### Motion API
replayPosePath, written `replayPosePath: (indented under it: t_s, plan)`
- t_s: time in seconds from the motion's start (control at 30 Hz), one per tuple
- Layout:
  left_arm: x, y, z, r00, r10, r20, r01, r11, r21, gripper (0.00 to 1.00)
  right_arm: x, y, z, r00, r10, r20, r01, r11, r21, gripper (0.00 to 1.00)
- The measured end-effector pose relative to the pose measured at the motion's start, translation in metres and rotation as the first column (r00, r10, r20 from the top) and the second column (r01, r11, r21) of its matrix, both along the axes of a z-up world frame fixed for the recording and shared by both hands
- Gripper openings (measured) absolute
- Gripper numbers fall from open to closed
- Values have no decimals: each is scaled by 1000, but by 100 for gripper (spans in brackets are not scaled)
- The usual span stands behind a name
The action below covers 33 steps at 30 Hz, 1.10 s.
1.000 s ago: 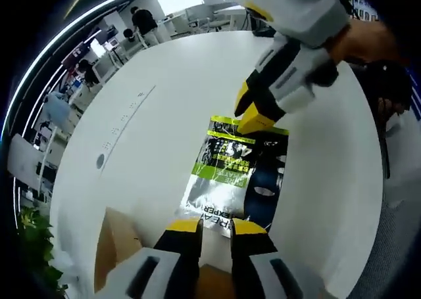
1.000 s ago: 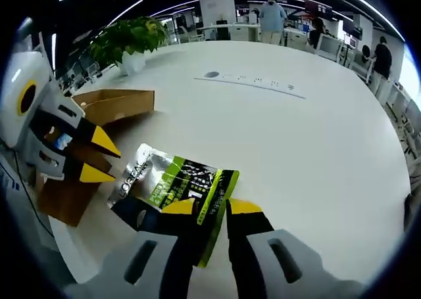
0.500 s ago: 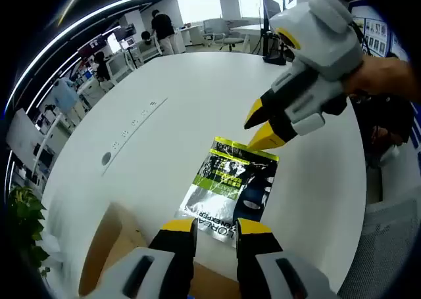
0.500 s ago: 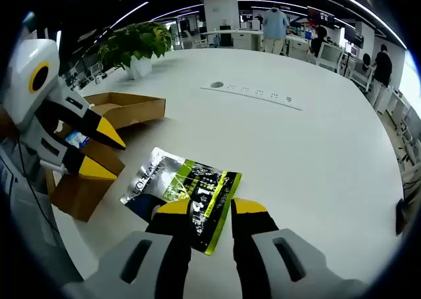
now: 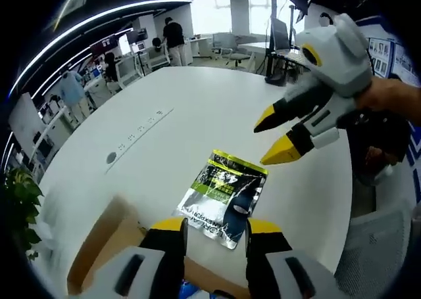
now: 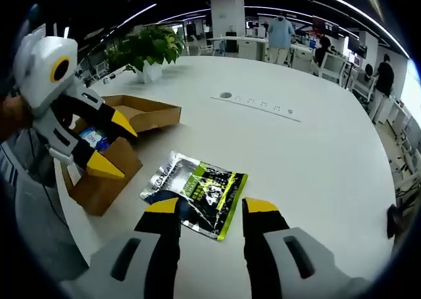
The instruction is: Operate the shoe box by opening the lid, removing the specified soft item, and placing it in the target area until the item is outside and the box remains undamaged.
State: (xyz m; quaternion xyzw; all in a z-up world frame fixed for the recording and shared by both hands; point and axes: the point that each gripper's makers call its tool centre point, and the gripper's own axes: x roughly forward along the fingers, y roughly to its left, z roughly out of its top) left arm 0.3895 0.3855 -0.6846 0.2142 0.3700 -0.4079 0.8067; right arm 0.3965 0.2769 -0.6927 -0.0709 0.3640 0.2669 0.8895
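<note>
A foil pouch (image 6: 195,192) lies flat on the white table (image 6: 316,154) beside the open cardboard box (image 6: 112,167).

My left gripper (image 5: 214,225) rises from the bottom of the left gripper view with its two yellow-tipped jaws parted and nothing between them. From the right gripper view I see that same gripper (image 6: 108,146) coming in from the left, its white body angled downward, jaws spread, and a hand (image 6: 14,112) wrapped behind it. My right gripper (image 6: 212,207) stands at the bottom of the right gripper view, jaws likewise apart and holding nothing. In the left gripper view it (image 5: 273,139) enters from the upper right, tips pointing down and to the left, jaws spread, with a hand (image 5: 393,100) gripping its rear.
</note>
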Motion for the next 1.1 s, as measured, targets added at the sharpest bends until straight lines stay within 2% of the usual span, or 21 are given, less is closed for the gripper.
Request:
replayPosePath:
  t_s: [0.23,0.47,0.63,1.1]
  plan:
    - [-8,9,16,1000,20,2,-20,998,-67,44,-13,10,21,999,38,16,-38,999,10,41]
    - [-15,24,23,999,43,5,-43,995,-87,49,-21,20,40,997,60,45,-61,998,12,45]
    - [-18,37,37,997,71,19,-68,990,-127,53,-28,35,55,995,87,58,-89,996,22,47]
    - [-32,85,56,988,148,38,-140,975,-175,65,-46,79,73,985,161,69,-165,985,53,50]
